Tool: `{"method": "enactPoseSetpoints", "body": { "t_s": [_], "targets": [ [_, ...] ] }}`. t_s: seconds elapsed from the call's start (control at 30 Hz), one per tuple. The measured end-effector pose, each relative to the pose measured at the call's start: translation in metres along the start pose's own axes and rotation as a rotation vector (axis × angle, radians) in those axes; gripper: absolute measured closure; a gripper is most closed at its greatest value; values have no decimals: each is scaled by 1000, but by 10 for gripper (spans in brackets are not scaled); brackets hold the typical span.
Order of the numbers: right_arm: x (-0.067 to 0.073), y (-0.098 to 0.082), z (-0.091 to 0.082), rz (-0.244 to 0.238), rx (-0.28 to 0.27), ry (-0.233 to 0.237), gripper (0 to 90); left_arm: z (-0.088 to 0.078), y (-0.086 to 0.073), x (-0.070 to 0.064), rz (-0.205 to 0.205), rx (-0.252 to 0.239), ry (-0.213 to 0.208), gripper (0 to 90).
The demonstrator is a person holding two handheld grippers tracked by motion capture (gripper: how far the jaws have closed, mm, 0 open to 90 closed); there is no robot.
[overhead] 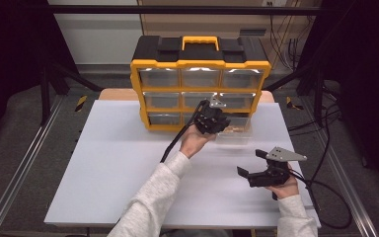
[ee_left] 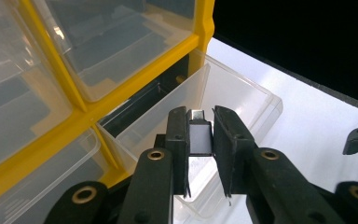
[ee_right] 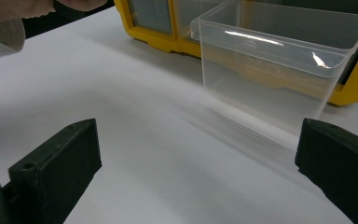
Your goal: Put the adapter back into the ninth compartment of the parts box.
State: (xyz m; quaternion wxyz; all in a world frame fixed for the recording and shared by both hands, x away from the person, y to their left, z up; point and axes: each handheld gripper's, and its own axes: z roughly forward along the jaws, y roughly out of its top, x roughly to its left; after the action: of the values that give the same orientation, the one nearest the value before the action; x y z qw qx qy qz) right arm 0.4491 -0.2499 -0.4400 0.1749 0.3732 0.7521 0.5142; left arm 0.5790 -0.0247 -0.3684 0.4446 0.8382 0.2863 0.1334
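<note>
The left tongs (ee_left: 200,135) are clamped on a small grey block (ee_left: 199,139) above the pulled-out clear drawer (ee_left: 242,100) of the yellow organizer (overhead: 200,64). The step in hand seems to be dropping it inside; next the tongs must part over the drawer. The right tongs (overhead: 250,163) wait apart on the white surface (overhead: 118,163).

My left claw (ee_left: 200,154) is matt black plastic with brass-looking rivets, and it pinches a small block (ee_left: 199,135) with a smooth, dull grey face and a shiny metal-looking tip. The pulled-out drawer (ee_right: 279,56) is clear, glossy plastic that catches the light along its rim. The organizer (overhead: 200,64) has a smooth yellow plastic frame and a matt black top. The worktop (overhead: 118,168) is a smooth, matt white sheet. My sleeve (overhead: 150,202) is soft, pale knitted cloth.
</note>
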Motion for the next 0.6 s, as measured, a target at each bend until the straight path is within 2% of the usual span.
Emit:
{"method": "enactPoseSetpoints", "body": {
  "t_s": [0.53, 0.6],
  "targets": [
    [0, 0, 0, 0, -1, 0, 5, 12, -5, 2, -15, 25, -3, 755],
    [0, 0, 0, 0, -1, 0, 5, 13, -6, 2, -7, 30, 1, 755]
  ]
}}
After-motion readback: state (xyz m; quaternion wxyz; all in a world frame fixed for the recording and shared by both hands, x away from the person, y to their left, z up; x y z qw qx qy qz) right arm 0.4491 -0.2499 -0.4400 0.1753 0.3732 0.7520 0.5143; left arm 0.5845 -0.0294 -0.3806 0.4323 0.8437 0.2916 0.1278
